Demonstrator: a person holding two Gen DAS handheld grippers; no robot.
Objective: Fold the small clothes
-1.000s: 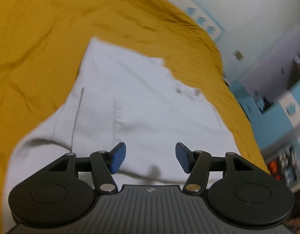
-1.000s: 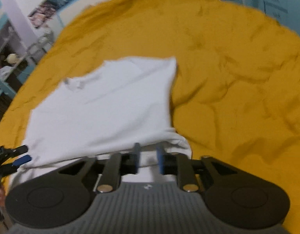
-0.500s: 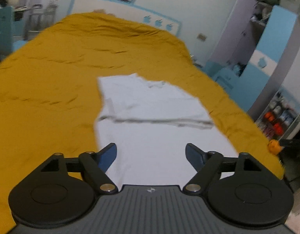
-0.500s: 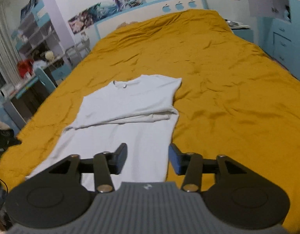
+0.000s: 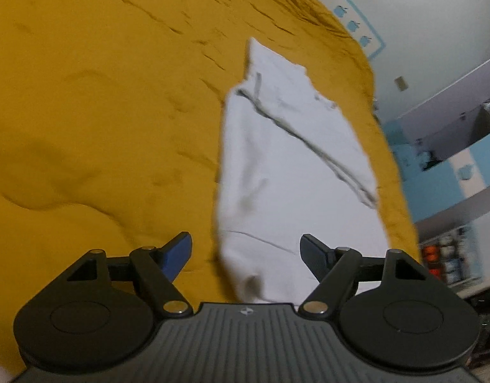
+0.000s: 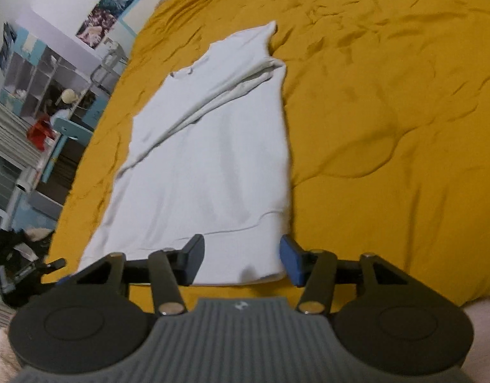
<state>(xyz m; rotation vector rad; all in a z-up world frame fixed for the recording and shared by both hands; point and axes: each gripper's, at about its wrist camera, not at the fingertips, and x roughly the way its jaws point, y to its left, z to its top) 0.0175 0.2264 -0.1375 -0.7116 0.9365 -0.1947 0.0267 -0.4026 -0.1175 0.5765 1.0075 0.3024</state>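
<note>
I have just dropped both tools from the raised, level look of half a second ago down toward the near hem of the white cotton T-shirt (image 6: 210, 159), which lies flat on the mustard-yellow bed cover (image 6: 388, 111) with its sleeves already folded in as a band near 12 o'clock. My right gripper (image 6: 241, 258) is spread wide, empty, bracketing the hem's corner at 6 o'clock. My left gripper (image 5: 246, 252) is likewise spread and empty over the opposite near corner. I judge the next fold, hem up toward collar, is about to start.
</note>
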